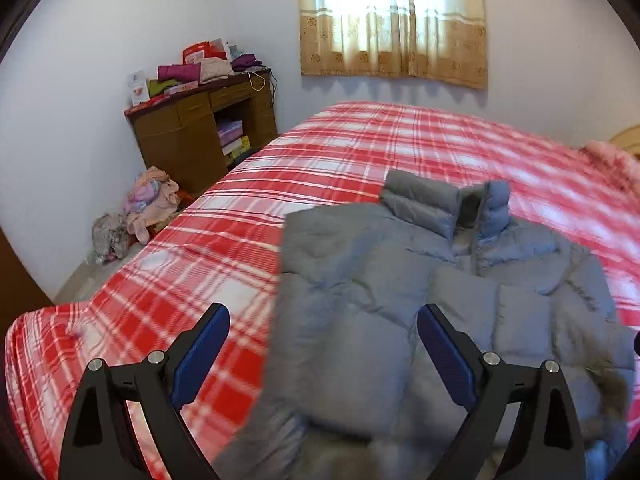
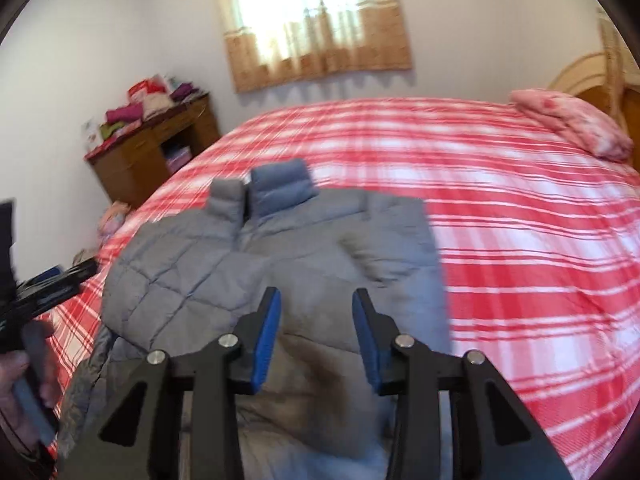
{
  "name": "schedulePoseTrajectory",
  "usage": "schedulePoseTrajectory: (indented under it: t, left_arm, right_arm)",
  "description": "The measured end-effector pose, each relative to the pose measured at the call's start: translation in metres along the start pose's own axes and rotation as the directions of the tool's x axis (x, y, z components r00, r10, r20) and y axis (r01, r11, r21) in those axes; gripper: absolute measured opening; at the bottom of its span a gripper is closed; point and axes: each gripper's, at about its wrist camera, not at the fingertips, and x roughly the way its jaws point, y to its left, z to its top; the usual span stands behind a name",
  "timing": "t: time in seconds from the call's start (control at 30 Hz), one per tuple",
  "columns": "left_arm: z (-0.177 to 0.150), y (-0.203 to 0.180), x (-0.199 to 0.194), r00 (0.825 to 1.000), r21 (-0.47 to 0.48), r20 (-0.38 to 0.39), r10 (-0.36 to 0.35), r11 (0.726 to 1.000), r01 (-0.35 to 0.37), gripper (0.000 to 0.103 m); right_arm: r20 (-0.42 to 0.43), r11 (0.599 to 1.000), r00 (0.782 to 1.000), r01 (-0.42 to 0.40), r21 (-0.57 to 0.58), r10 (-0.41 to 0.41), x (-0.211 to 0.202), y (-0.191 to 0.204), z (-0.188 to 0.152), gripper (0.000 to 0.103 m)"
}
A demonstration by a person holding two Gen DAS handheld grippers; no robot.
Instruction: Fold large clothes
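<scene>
A grey padded jacket [image 1: 420,292] lies flat on a bed [image 1: 340,152] that is covered with a red and white checked blanket. Its front is up, the collar [image 1: 444,204] stands at the far end and points away from both cameras, and the sleeves look folded in over the body.

The left gripper [image 1: 323,344] has its jaws wide open and holds nothing. In the left wrist view the jacket's left edge runs between the two blue pads: the right pad [image 1: 444,356] is over the grey fabric, the left pad [image 1: 202,354] is over the checked blanket beside the jacket. Whether the pads touch the cloth, I cannot tell.

The right gripper [image 2: 316,336] is also open, but with a narrower gap, and nothing is between its fingers. In the right wrist view both of its pads are over the lower middle part of the jacket [image 2: 280,264], with the collar [image 2: 264,192] further ahead. The left gripper [image 2: 52,284] is seen at the left edge of this view, beside the jacket's left side.

A pink pillow [image 2: 576,124] lies at the far right end of the bed. A brown desk [image 1: 200,132] with piled clothes stands against the wall, and a window with a beige curtain [image 1: 394,20] is behind the bed.
</scene>
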Motion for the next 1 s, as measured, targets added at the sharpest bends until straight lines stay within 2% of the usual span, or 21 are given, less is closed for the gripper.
schedulePoseTrajectory:
  t: [0.07, 0.13, 0.17, 0.23, 0.3, 0.7, 0.77, 0.83, 0.87, 0.9, 0.93, 1.0]
  left_arm:
    - [-0.010, -0.014, 0.033, 0.997, 0.039, -0.018, 0.075, 0.996, -0.074, 0.095]
    - [-0.026, -0.015, 0.066, 0.987, 0.062, -0.094, 0.134, 0.990, -0.128, 0.095]
    - [-0.033, -0.012, 0.076, 0.985, 0.058, -0.117, 0.127, 0.991, -0.121, 0.096]
    - [-0.041, -0.001, 0.088, 0.983, -0.009, -0.171, 0.063, 0.998, -0.066, 0.096]
    - [-0.041, 0.004, 0.087, 0.985, -0.033, -0.167, 0.053, 0.998, -0.060, 0.096]
    - [-0.041, -0.010, 0.085, 0.981, 0.056, -0.140, 0.135, 0.990, -0.128, 0.096]
    - [-0.037, -0.006, 0.075, 0.973, 0.074, -0.146, 0.181, 0.982, -0.172, 0.096]
    - [-0.028, 0.002, 0.056, 0.975, 0.063, -0.109, 0.194, 0.980, -0.188, 0.096]
    - [-0.022, 0.007, 0.042, 0.978, 0.059, -0.070, 0.194, 0.980, -0.190, 0.096]
    - [-0.012, 0.011, 0.029, 0.982, 0.052, -0.028, 0.187, 0.981, -0.186, 0.096]
    - [0.001, 0.017, 0.019, 0.985, 0.032, 0.007, 0.171, 0.985, -0.171, 0.096]
    - [0.022, 0.021, 0.017, 0.989, -0.004, 0.021, 0.145, 0.989, -0.145, 0.096]
  right_arm:
    - [-0.036, 1.000, 0.999, 0.009, 0.014, -0.008, 0.023, -0.001, -0.005, 0.040]
    - [-0.062, 0.999, 0.998, 0.022, 0.025, -0.020, 0.038, -0.004, -0.014, 0.039]
    - [-0.068, 0.999, 0.997, 0.026, 0.026, -0.024, 0.044, -0.007, -0.020, 0.036]
    - [-0.070, 1.000, 0.997, 0.020, 0.012, -0.019, 0.051, -0.009, -0.032, 0.034]
    - [-0.065, 1.000, 0.998, 0.025, -0.014, -0.026, 0.053, -0.009, -0.039, 0.034]
    - [-0.107, 0.999, 0.994, 0.028, -0.024, -0.030, 0.066, -0.007, -0.046, 0.035]
    - [-0.111, 0.999, 0.993, 0.022, -0.029, -0.025, 0.064, -0.006, -0.045, 0.034]
    - [-0.109, 0.999, 0.994, 0.029, -0.024, -0.031, 0.055, -0.007, -0.039, 0.035]
    - [-0.094, 1.000, 0.995, 0.026, -0.006, -0.026, 0.045, -0.009, -0.030, 0.038]
    - [-0.070, 1.000, 0.997, 0.024, 0.008, -0.024, 0.037, -0.011, -0.022, 0.050]
    - [-0.029, 0.999, 0.999, 0.043, 0.021, -0.042, 0.028, -0.012, -0.010, 0.056]
    - [0.034, 0.994, 0.995, 0.092, 0.051, -0.094, 0.018, -0.010, 0.018, 0.056]
